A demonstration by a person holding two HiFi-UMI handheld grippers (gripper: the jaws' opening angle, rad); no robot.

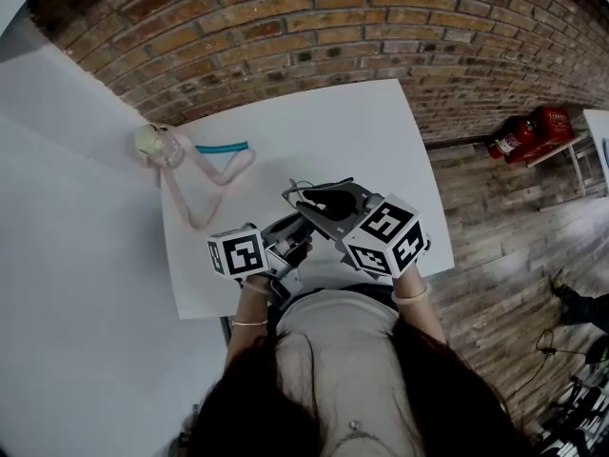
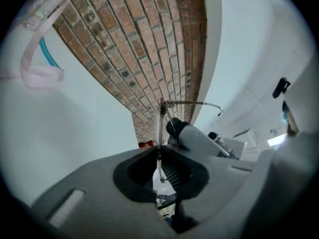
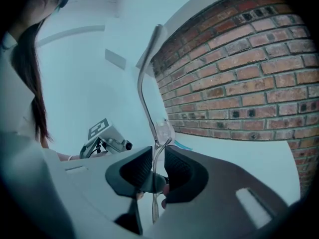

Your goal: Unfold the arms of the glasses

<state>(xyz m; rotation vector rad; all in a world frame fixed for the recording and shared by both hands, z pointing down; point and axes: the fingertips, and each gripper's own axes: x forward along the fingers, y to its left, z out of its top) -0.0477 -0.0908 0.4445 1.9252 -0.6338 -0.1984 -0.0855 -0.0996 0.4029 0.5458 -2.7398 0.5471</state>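
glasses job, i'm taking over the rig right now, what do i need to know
Left gripper: jaws shut on the glasses.
Right gripper: jaws shut on the glasses too.
Glasses: held up over the white table, between both grippers.
Done: lifted; one arm sticks out from the frame.
Left: can't tell if both arms are fully open; check and finish.

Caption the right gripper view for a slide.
Right hand-held gripper shut on the glasses, brick wall behind.
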